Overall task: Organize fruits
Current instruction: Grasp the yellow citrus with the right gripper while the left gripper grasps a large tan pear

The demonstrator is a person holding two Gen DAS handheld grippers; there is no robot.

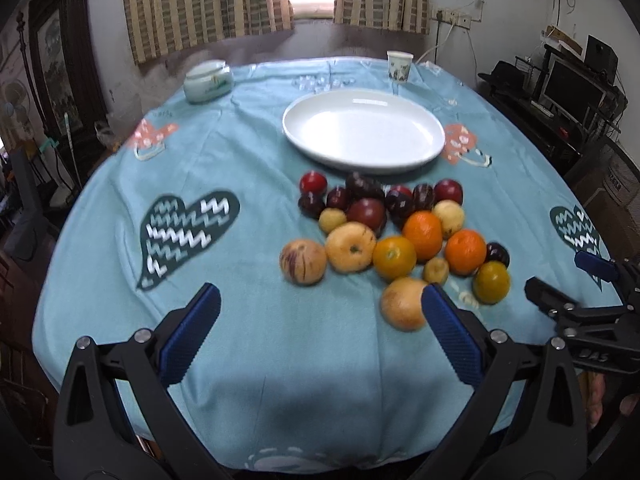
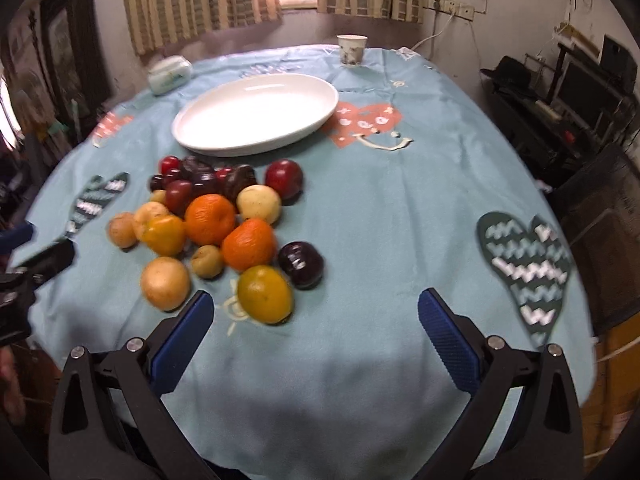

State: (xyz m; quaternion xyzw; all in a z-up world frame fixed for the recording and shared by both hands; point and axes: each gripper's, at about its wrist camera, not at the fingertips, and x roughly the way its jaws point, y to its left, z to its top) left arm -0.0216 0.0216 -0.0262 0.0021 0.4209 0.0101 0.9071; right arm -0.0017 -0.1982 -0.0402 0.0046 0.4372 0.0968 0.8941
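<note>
A heap of fruit [image 1: 396,232] [image 2: 224,224] lies on the blue tablecloth: dark red plums at the back, oranges [image 1: 423,234] [image 2: 210,218] and yellow-brown fruits in front. Behind it stands an empty white oval plate [image 1: 364,130] [image 2: 256,114]. My left gripper [image 1: 320,300] is open above the near cloth, its right finger beside a tan fruit [image 1: 402,303]. My right gripper [image 2: 316,308] is open too, with a yellow-green citrus [image 2: 265,294] just ahead of its left finger. Each gripper shows at the edge of the other's view.
A paper cup [image 1: 399,66] [image 2: 351,50] and a lidded white-green jar [image 1: 208,81] [image 2: 170,73] stand at the table's far side. Curtains hang behind. Dark furniture and a monitor [image 1: 572,88] stand to the right.
</note>
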